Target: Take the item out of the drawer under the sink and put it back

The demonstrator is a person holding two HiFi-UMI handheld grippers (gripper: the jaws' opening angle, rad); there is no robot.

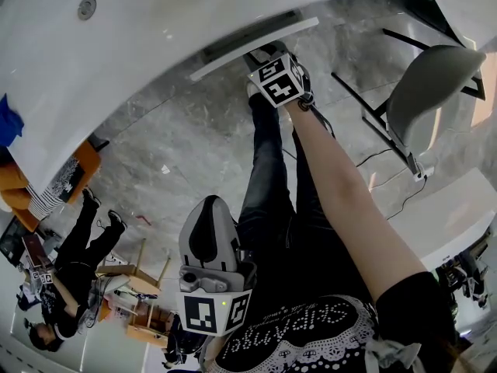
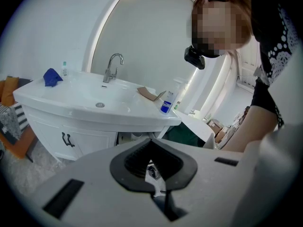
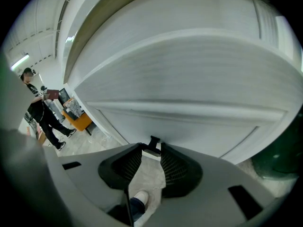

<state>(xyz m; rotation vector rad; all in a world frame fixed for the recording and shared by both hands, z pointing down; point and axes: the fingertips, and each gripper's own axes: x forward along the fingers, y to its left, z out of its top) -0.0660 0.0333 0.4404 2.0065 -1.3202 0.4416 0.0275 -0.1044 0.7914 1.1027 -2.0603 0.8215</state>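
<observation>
Right tongs [image 3: 151, 148] tight on the black drawer handle [image 3: 154, 142], handle between their tips.

The right gripper [image 3: 151, 151] is clamping the drawer handle [image 3: 153, 144] and covering both of its ends. In the head view the marker cube [image 1: 276, 80] is hiding those jaws altogether. The drawer front [image 3: 189, 79] is filling the right gripper view and shutting the drawer's inside out of sight. A dark green thing [image 3: 280, 167] is running off the right edge, unidentifiable. The left gripper [image 2: 151, 140] is blocking the lower cabinet [image 2: 71, 136] with its own body. The bottles [image 2: 166, 103] on the sink [image 2: 75, 100] are showing too small to read. The picture's edge is cutting off the blue cloth [image 1: 8, 121].
</observation>
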